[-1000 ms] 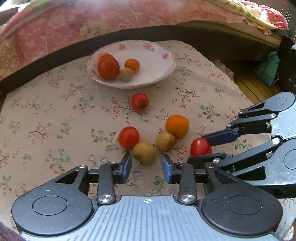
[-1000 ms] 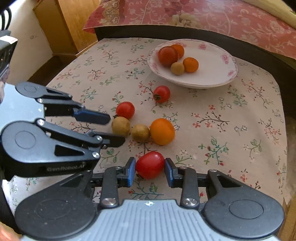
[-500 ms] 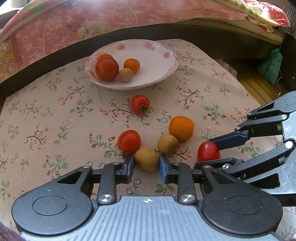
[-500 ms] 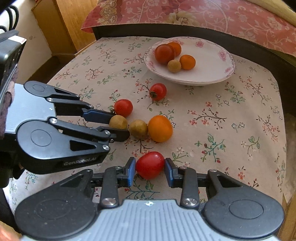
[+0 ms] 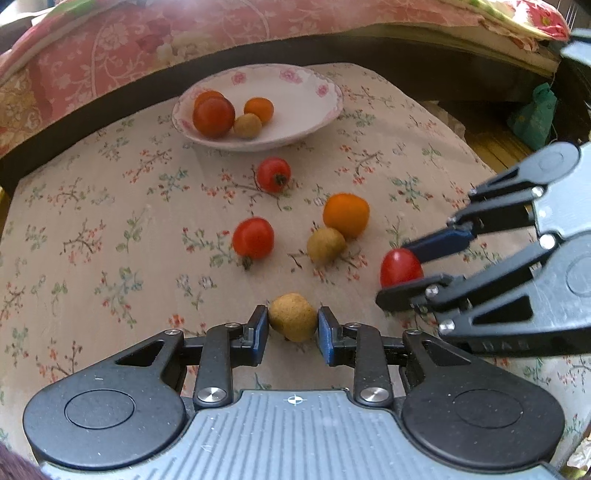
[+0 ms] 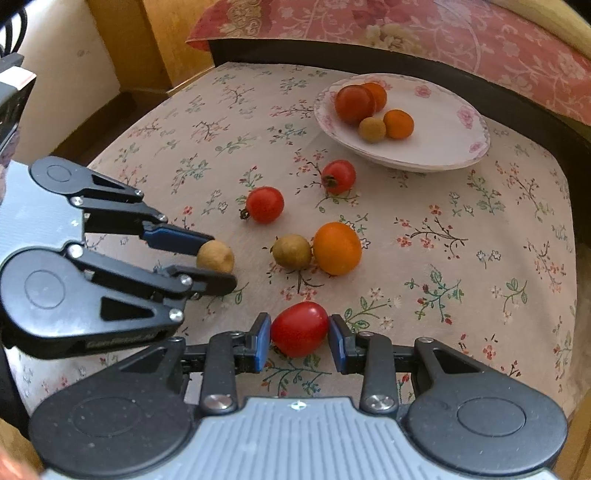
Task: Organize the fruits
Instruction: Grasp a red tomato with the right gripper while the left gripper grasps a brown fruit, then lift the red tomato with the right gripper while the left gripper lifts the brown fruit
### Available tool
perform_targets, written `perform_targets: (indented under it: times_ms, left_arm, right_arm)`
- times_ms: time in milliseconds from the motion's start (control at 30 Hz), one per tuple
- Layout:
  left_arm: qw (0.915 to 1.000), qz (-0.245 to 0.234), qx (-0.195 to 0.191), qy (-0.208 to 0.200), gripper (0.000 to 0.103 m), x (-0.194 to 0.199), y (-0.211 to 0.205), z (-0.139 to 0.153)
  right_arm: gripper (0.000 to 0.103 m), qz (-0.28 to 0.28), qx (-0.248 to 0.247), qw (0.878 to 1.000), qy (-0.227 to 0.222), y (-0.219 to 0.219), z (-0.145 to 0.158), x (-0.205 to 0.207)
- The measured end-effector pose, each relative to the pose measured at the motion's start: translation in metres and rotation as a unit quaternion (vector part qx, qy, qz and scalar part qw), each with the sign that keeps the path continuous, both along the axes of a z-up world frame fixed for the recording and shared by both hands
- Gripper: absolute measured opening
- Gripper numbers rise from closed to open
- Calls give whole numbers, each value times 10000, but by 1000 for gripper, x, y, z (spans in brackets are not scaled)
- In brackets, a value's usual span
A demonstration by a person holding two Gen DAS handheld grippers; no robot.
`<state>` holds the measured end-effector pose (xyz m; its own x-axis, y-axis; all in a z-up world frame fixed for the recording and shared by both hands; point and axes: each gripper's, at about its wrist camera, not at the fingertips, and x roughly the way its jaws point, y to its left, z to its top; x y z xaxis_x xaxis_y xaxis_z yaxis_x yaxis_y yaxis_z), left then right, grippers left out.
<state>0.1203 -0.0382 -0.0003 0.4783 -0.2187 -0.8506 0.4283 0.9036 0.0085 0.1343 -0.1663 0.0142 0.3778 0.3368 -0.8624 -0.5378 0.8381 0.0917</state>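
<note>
My left gripper (image 5: 291, 326) is shut on a tan round fruit (image 5: 293, 315) and holds it above the cloth; it also shows in the right wrist view (image 6: 215, 256). My right gripper (image 6: 300, 338) is shut on a red tomato (image 6: 300, 328), also seen in the left wrist view (image 5: 400, 266). A white flowered plate (image 5: 306, 96) at the far side holds a red tomato (image 5: 213, 116), two orange fruits and a tan fruit (image 5: 247, 126). On the cloth lie two red tomatoes (image 5: 253, 238) (image 5: 273, 174), an orange fruit (image 5: 346, 215) and a tan fruit (image 5: 325, 245).
The flowered tablecloth (image 5: 92, 221) covers a small table with a dark edge behind it. A pink flowered bed cover (image 5: 147, 40) lies beyond. A green bag (image 5: 533, 114) sits on the floor at the right. A wooden cabinet (image 6: 147, 33) stands at the far left.
My left gripper closed on the tan fruit and lifted it away from the group. My right gripper still grips the red tomato and has risen slightly.
</note>
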Motion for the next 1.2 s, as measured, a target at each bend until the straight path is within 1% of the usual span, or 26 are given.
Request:
perform_targets:
  times_ms: [333, 433, 500, 567, 833, 1067, 1167, 1200]
  left_arm:
    - [9999, -129, 82, -17, 39, -3, -3, -2]
    - [9998, -205, 77, -5, 44, -5, -3, -2]
    - [9997, -235, 64, 8, 49, -6, -2, -2]
    - [9997, -243, 51, 5, 50, -6, 0, -2]
    - [9995, -314, 82, -54, 50, -8, -1, -1]
    - [9994, -318, 118, -75, 53, -8, -1, 0]
    - [9994, -302, 147, -80, 54, -6, 0, -1]
    - [9994, -289, 148, -77, 53, -6, 0, -1]
  right_arm:
    - [37, 26, 16, 10000, 24, -2, -2, 1]
    - [39, 43, 52, 10000, 36, -3, -2, 1]
    - [40, 81, 70, 9999, 41, -3, -2, 1]
    - [41, 94, 60, 9999, 36, -3, -2, 1]
    - [41, 159, -99, 9998, -51, 3, -1, -1]
    - [41, 151, -40, 9999, 16, 0, -1, 1]
    - [42, 172, -7, 9998, 29, 0, -1, 1]
    - [45, 186, 4, 9998, 37, -1, -2, 2]
